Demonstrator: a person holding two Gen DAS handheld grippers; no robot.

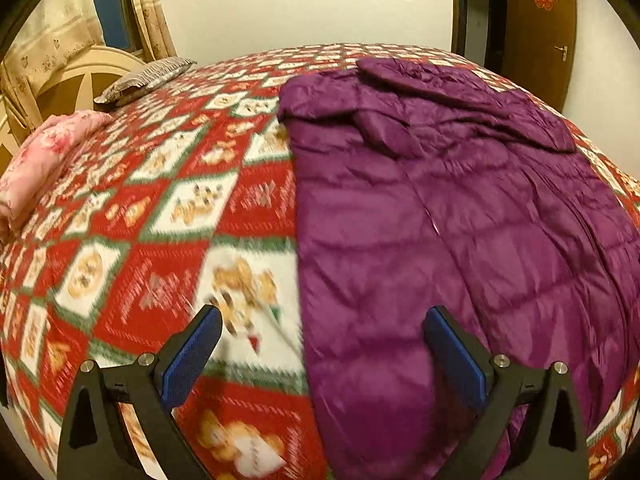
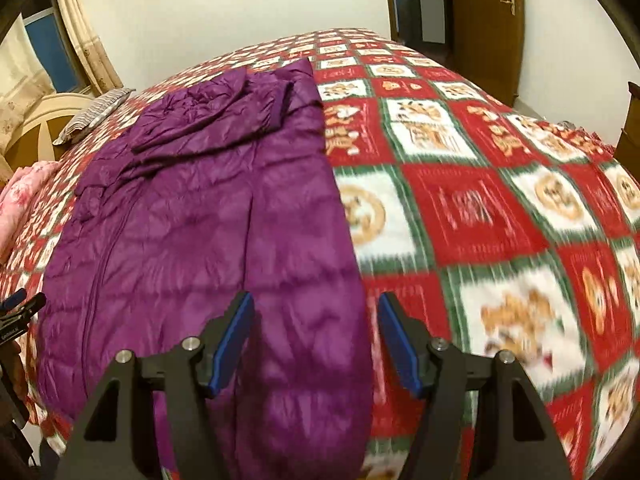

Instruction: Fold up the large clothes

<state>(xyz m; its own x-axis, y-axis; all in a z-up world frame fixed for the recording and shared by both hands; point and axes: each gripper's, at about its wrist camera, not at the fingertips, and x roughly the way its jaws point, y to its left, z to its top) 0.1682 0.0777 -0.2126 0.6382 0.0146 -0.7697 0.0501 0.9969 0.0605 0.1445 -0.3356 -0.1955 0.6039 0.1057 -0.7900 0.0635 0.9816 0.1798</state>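
Puffy quilted purple coat (image 1: 460,220) lies flat on fleecy checkered blanket (image 1: 160,208), sleeves folded in. Left gripper (image 1: 322,344) and right gripper (image 2: 316,336) both gape, empty, blue-padded.

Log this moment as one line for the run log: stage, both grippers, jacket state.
stage: between folds | left gripper: open, empty | right gripper: open, empty | jacket: flat on bed, sleeves folded in

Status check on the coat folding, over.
Left gripper open, empty. Right gripper open, empty. Purple down coat flat on the bedspread, sleeves folded in. Nothing in the way.
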